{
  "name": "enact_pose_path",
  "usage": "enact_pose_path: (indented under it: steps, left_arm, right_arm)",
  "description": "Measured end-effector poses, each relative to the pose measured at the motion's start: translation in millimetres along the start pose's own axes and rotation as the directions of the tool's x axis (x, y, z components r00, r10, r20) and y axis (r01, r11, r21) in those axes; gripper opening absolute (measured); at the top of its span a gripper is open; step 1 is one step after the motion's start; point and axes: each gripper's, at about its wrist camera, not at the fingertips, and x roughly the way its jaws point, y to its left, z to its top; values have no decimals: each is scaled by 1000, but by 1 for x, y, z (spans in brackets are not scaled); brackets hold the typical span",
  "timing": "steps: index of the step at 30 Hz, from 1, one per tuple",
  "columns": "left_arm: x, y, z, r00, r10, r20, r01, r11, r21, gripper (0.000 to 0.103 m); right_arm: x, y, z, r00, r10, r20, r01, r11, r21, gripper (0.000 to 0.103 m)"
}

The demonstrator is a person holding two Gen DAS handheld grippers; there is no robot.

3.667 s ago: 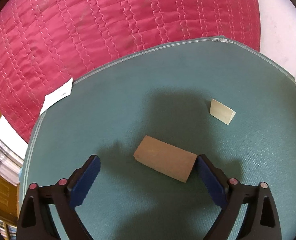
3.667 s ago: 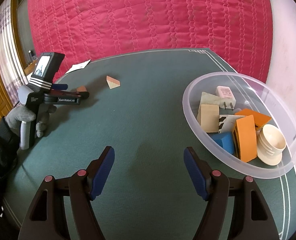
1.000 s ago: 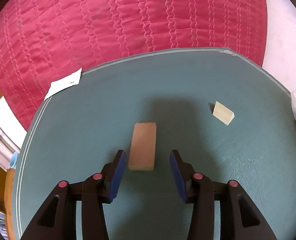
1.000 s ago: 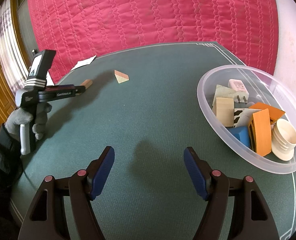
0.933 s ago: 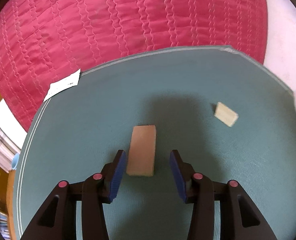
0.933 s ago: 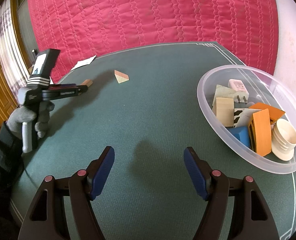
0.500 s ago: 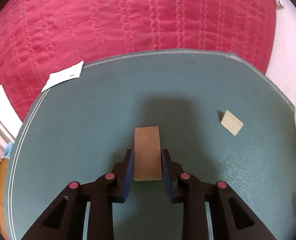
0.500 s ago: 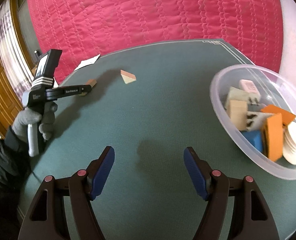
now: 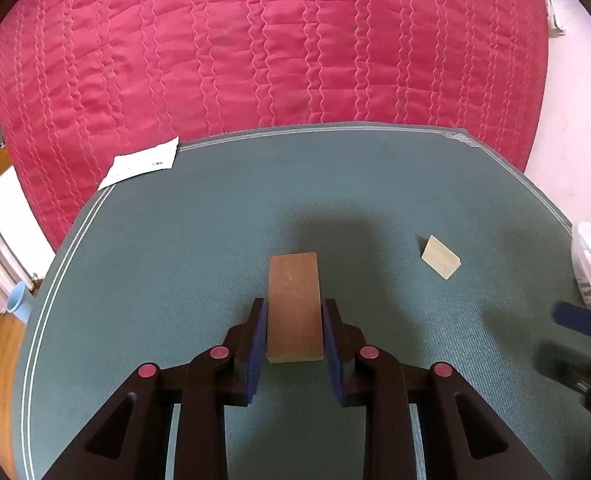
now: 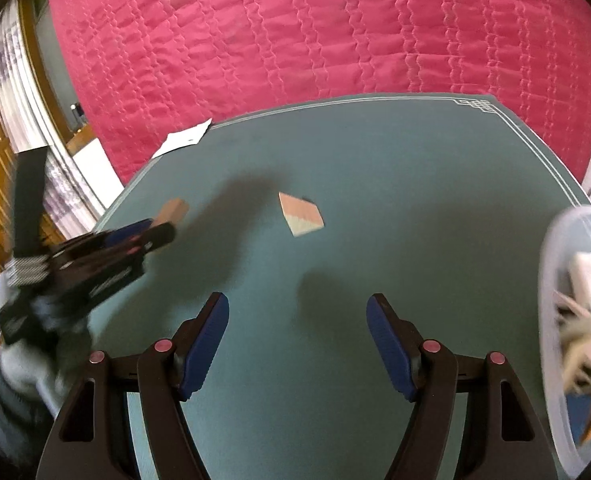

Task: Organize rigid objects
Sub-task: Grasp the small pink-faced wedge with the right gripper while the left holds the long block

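Note:
A brown wooden block (image 9: 293, 280) sits lengthwise between the blue pads of my left gripper (image 9: 294, 316), which is shut on it just above the green mat (image 9: 175, 260). In the right wrist view the same block (image 10: 173, 210) sticks out of the left gripper (image 10: 157, 232), held by a gloved hand. A pale wooden wedge (image 9: 440, 257) lies loose on the mat to the right. My right gripper (image 10: 297, 320) stands open and empty, with the wedge (image 10: 300, 214) ahead of it. One of its blue fingers (image 9: 581, 322) shows blurred at the right edge of the left wrist view.
A clear plastic bowl (image 10: 551, 280) with several sorted pieces stands at the right. A white paper slip (image 9: 143, 162) lies on the mat's far left edge. A red quilted cloth (image 9: 295, 60) hangs behind. A blue cup (image 9: 15, 302) sits off the table at left.
My left gripper closed on the wooden block and lifted slightly. My right gripper swung left toward the wedge, so the bowl slid to the right edge of its view.

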Motion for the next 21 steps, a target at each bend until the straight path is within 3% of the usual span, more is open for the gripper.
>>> enact_pose_path:
  steps: [5, 9, 16, 21]
  left_arm:
    - [1, 4, 1, 1000, -3, -4, 3, 1000, -22, 28]
    - [1, 6, 0, 1000, -3, -8, 3, 999, -33, 28]
    - [4, 6, -2, 1000, -1, -13, 0, 999, -39, 29]
    - [2, 7, -2, 1000, 4, -11, -5, 999, -46, 29]
  right_arm:
    - [41, 7, 23, 1000, -27, -17, 26, 999, -21, 62]
    - [64, 2, 36, 997, -61, -37, 60, 998, -10, 60]
    - [58, 5, 30, 998, 14, -53, -13, 1000, 10, 60]
    - [67, 13, 33, 999, 6, -44, -6, 1000, -11, 60]
